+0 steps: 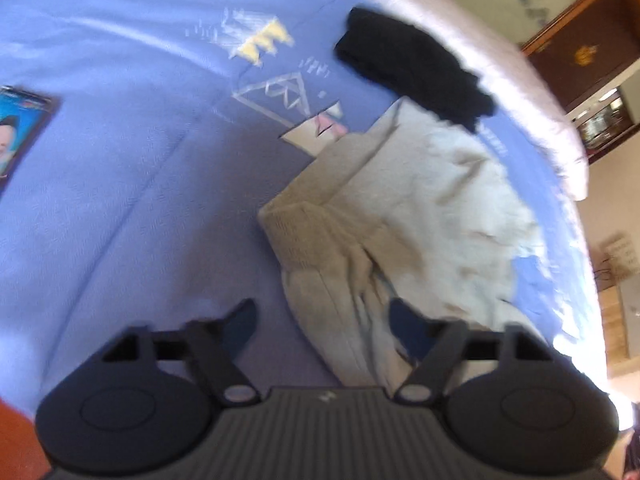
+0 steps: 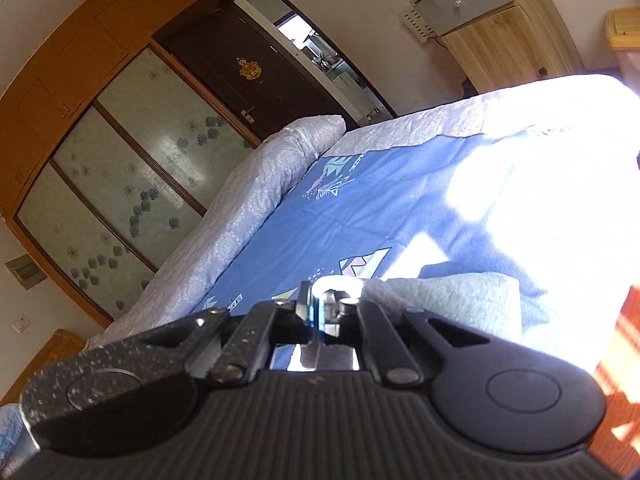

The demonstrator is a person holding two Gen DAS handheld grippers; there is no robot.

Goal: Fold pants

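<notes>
Grey pants (image 1: 400,216) lie on the bed just beyond the parted left claw (image 1: 324,320).

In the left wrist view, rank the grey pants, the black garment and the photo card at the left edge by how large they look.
1. grey pants, largest by far.
2. black garment.
3. photo card, smallest as seen, but the frame edge cuts it off, so its full size is unsure.

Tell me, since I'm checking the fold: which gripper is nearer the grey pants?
Left. The left gripper hangs open just over the grey pants; the right gripper, shut, is raised beyond them.
</notes>
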